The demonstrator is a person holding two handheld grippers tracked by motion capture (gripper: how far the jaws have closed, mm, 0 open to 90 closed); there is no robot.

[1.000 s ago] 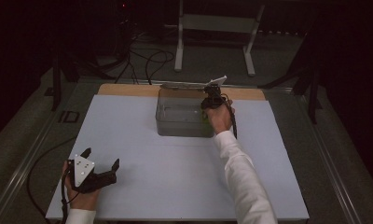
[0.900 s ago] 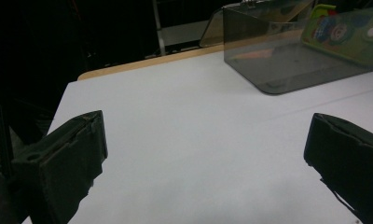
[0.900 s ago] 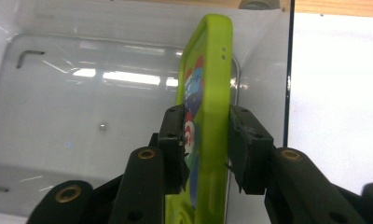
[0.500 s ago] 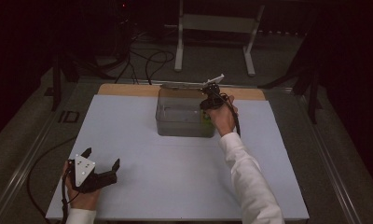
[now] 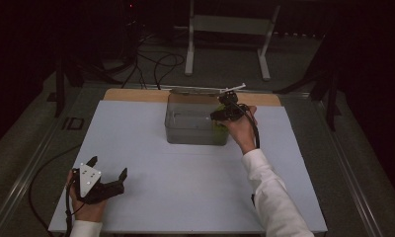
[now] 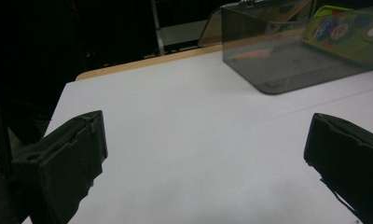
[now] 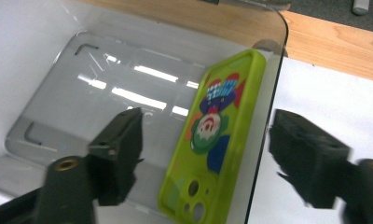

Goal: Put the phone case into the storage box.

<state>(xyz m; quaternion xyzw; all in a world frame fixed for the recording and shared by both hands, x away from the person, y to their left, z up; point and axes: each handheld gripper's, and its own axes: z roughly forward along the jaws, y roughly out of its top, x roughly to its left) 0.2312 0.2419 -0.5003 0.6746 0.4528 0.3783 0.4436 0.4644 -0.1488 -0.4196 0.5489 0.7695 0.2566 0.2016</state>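
Right claw (image 7: 203, 154) poised over a green phone case (image 7: 217, 140) in a clear box (image 5: 195, 121)
Jaws apart straddle the case leaning on the box's right wall, long axis running away; left claw (image 5: 106, 180), open, rests well apart on the surface (image 5: 185, 182)

A big white surface (image 5: 185, 173) has a strip of bare wood (image 5: 131, 95) along its far edge. Past it, black cables (image 5: 156, 61) and a grey metal stand (image 5: 225, 29) sit on the dark floor.
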